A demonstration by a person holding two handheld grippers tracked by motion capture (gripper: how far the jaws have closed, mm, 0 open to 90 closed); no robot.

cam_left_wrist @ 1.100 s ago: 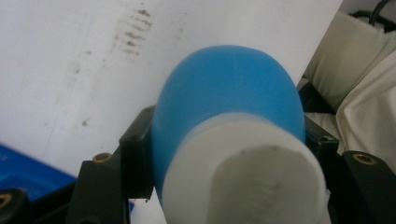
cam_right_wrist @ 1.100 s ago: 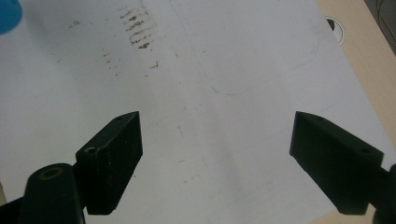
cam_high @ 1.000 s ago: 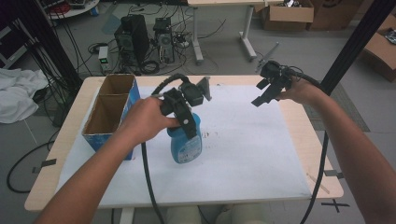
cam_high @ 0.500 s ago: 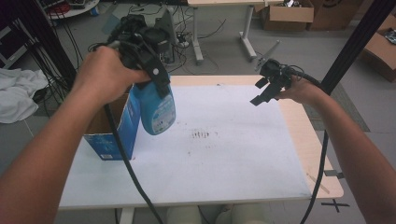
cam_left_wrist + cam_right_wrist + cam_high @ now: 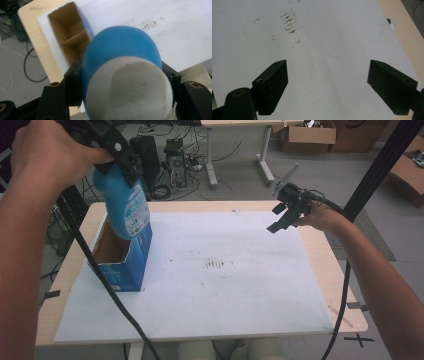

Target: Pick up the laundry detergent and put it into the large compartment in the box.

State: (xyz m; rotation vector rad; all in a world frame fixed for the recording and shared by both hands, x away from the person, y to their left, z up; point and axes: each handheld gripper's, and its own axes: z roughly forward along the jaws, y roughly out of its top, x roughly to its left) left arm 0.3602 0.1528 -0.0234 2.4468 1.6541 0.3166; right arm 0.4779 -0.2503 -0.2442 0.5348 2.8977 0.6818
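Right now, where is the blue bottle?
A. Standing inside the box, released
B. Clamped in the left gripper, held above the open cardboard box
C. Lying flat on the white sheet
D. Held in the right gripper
B: the left gripper has its jaws pressed against both sides of the blue bottle, which hangs over the open cardboard box; the right gripper is open with nothing between its jaws.

The label on the blue bottle (image 5: 127, 207) is too blurred to read.

The white sheet (image 5: 240, 285) right of the blue box (image 5: 122, 262) is left bare for passage, while the way down into the box's open compartments is blocked by the blue bottle (image 5: 124, 202) held above them.
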